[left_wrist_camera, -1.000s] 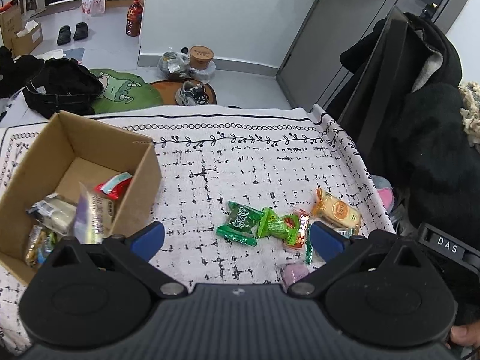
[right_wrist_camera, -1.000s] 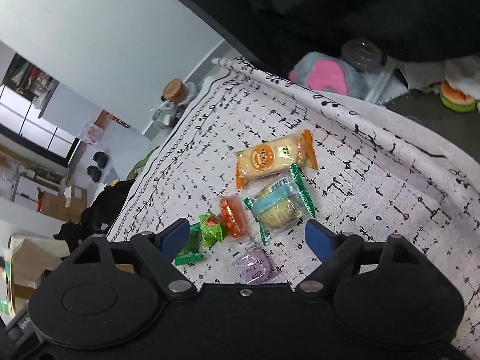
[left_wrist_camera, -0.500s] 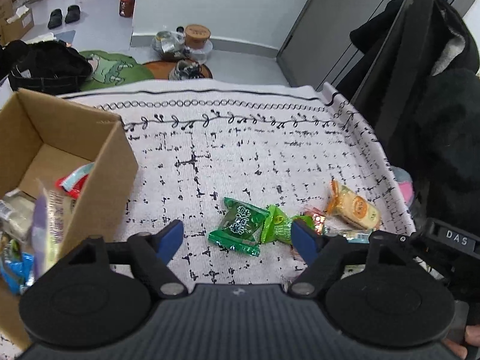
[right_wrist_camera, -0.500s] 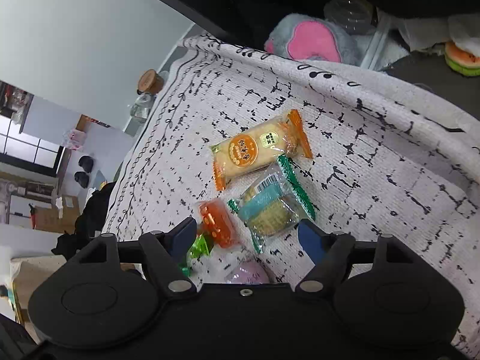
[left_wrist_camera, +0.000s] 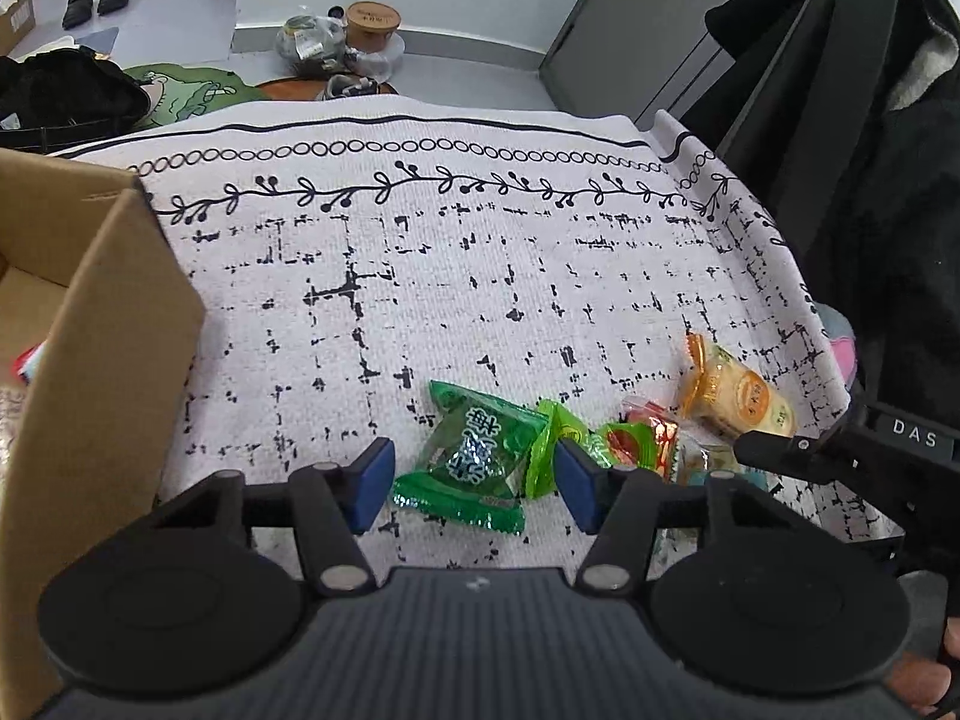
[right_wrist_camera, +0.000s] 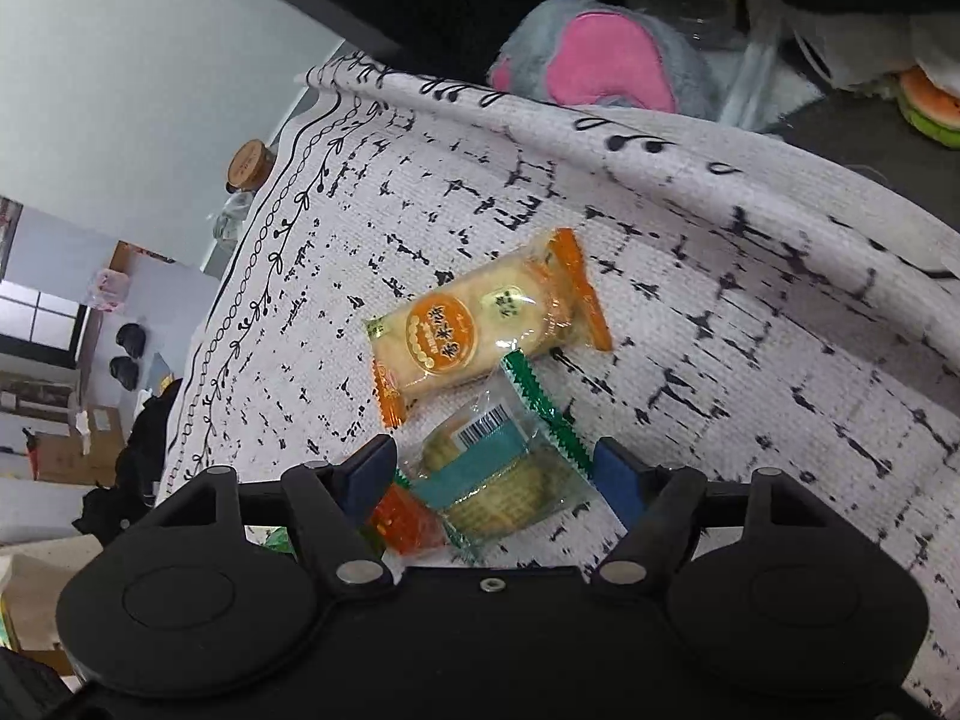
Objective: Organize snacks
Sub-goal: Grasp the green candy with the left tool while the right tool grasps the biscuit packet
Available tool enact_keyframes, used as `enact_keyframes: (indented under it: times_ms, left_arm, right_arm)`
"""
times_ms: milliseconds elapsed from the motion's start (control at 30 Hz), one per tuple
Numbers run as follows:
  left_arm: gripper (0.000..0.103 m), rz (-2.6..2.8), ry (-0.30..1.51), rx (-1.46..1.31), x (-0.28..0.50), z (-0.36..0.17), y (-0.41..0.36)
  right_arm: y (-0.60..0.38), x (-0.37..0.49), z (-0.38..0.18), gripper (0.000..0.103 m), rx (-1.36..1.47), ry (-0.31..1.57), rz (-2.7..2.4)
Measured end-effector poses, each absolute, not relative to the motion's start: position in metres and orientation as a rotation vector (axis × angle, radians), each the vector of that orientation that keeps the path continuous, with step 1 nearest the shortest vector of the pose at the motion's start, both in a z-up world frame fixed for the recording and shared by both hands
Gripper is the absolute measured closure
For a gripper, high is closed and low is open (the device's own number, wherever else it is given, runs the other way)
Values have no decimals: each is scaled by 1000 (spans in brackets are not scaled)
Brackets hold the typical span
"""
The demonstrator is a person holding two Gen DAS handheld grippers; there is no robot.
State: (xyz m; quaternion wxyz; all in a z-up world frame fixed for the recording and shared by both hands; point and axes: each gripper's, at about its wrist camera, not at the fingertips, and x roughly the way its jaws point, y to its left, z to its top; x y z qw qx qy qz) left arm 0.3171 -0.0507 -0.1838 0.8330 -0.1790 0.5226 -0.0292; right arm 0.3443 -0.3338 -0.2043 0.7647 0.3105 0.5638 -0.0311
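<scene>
Left wrist: left gripper [left_wrist_camera: 474, 483] fingers closing around green packet [left_wrist_camera: 474, 459] — untouched; right gripper [right_wrist_camera: 495, 480] open astride teal packet [right_wrist_camera: 498, 477].

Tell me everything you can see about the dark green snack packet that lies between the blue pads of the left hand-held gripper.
The dark green snack packet is a glossy, crinkled plastic pouch with white characters printed on it and crimped ends. It looks sealed and slightly puffed. It lies flat and tilted on the patterned tablecloth. Its right edge meets a lighter green wrapper. The left hand-held gripper straddles it; its jaws are closing, but the pads do not yet press the packet.
</scene>
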Motion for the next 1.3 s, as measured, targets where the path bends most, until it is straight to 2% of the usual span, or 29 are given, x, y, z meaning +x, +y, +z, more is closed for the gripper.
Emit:
enact_keyframes:
  times_ms: [233, 400, 533, 600, 667, 767, 967, 1300]
  left_arm:
    - [50, -71, 1121, -372, 328, -196, -55]
    - [51, -68, 1114, -349, 330, -200, -59]
    - [59, -59, 1110, -329, 330, -201, -61]
    - [66, -54, 1109, -319, 330, -201, -61]
    - [70, -55, 1107, -312, 329, -201, -59]
    - [74, -63, 1105, -305, 327, -200, -58]
    - [75, -60, 1096, -314, 317, -194, -55]
    - [75, -39, 1059, -321, 298, -166, -47]
  right_arm:
    - [-325, 351, -206, 30, 580, 1229, -62]
    - [-316, 355, -209, 21, 522, 1238, -42]
    - [-295, 359, -212, 19, 379, 1244, -28]
    - [-286, 358, -213, 25, 296, 1244, -18]
    - [-282, 356, -210, 40, 237, 1236, -16]
    - [-285, 355, -206, 48, 233, 1226, -9]
    - [-285, 347, -197, 52, 249, 1216, 18]
    - [-292, 334, -180, 53, 355, 1181, 68]
